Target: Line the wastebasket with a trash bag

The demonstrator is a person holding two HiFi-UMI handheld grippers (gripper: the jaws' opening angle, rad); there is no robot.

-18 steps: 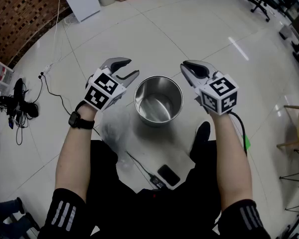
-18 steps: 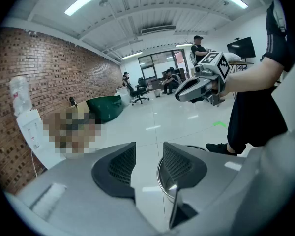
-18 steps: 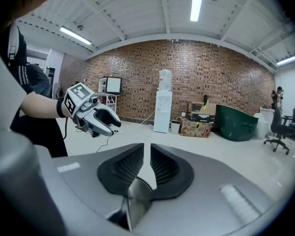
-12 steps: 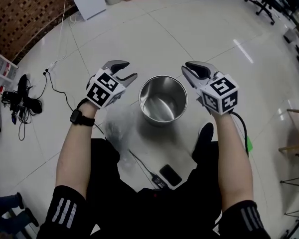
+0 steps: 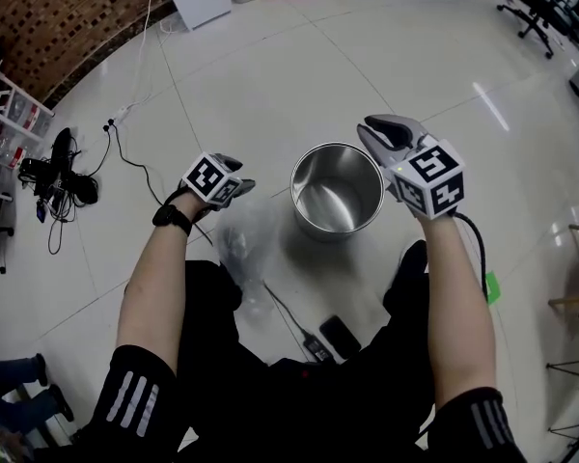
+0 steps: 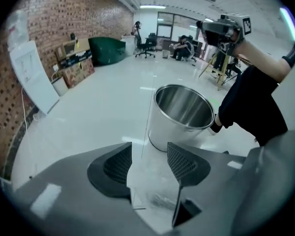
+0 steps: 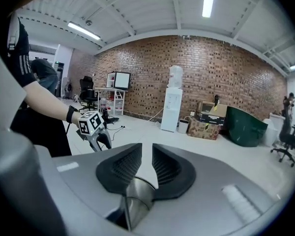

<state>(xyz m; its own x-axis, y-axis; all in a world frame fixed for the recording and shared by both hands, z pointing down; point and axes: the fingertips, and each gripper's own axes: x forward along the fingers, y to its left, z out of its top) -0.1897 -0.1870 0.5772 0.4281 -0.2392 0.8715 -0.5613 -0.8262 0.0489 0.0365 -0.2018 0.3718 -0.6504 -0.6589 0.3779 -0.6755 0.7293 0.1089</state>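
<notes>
While your left gripper (image 5: 234, 193) is hanging wide open over the clear trash bag (image 5: 243, 247) crumpled at the wastebasket's (image 5: 340, 226) lower left, you should be aiming to pinch one loose edge only. Your right gripper (image 5: 390, 131), nearly closed and empty, is hovering by the rim's right.

Black short sleeves (image 5: 132, 400) with white stripes, black trousers (image 5: 299, 403), black watch (image 5: 172, 217) on left wrist. Grey left tongs (image 5: 235, 188) and right tongs (image 5: 371, 128), white marker cubes (image 5: 430, 178), black cable (image 5: 469, 236) off right.

Wastebasket (image 5: 336, 189) mouth unblocked, open floor (image 5: 299, 75) beyond, trash bag (image 5: 239, 244) just left of it, phone (image 5: 336, 336) and cable (image 5: 285, 316) on near side
</notes>
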